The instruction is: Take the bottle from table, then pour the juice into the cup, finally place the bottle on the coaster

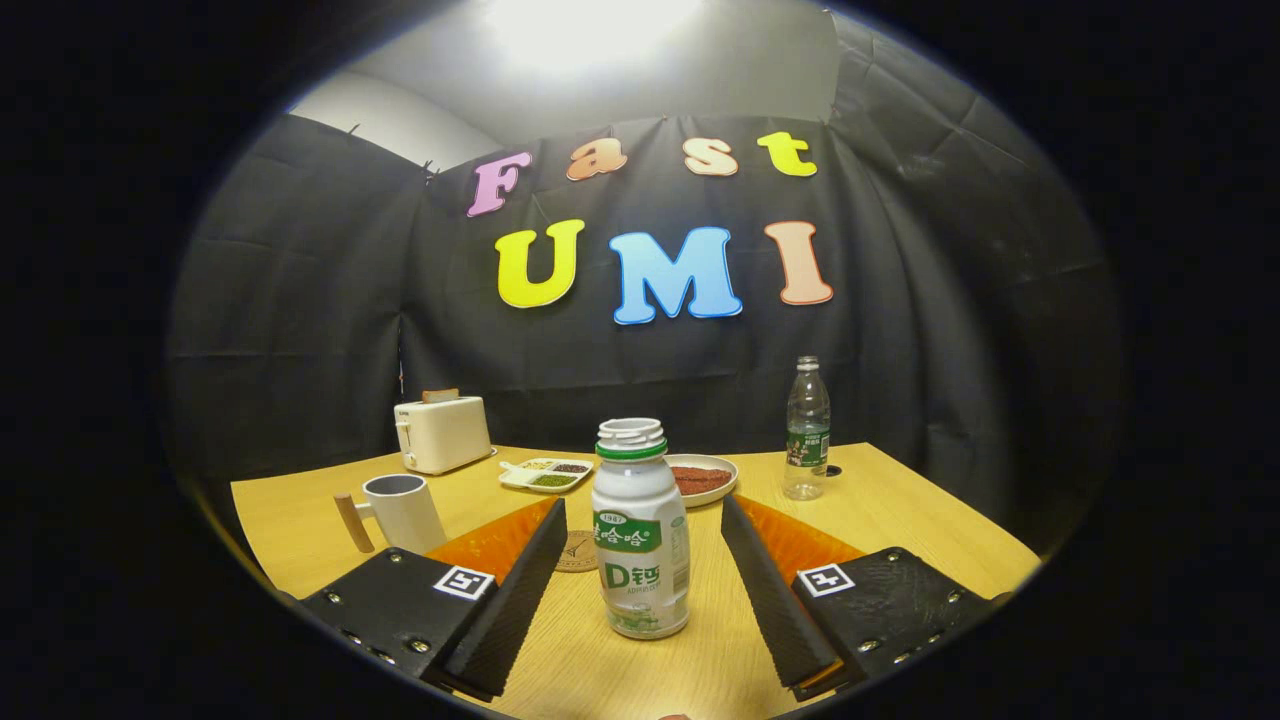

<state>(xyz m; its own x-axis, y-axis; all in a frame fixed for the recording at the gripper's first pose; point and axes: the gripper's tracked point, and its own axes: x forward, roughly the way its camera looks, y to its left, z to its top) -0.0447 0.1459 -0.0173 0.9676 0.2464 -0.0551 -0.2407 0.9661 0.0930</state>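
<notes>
Your claw (640, 580) is spread wide and grips nothing: its two fingers (520, 580) stand apart on either side of the bottle (641, 530), with a clear gap between each finger and the bottle's sides. The bottle stands upright on the worktop (900, 510), right between your fingers; it is a small white one with a green band below its neck, and its mouth is uncapped.

Just behind the bottle, close to the tip of your left finger, a round brown coaster (578, 551) lies flat, partly hidden by the bottle. Further out past your left finger stands the cup (400, 510), a white mug with a wooden handle pointing away from the bottle.

Beyond the cup, a cream toaster (440, 432) sits at the far side of the worktop with a slice poking out of its top. Straight ahead, beyond the bottle, you have a white divided tray (545, 473) holding small portions, and beside it a round plate (705, 476) with something reddish on it. Beyond your right finger a clear plastic water bottle (807, 430) stands upright, well apart from your claw.
</notes>
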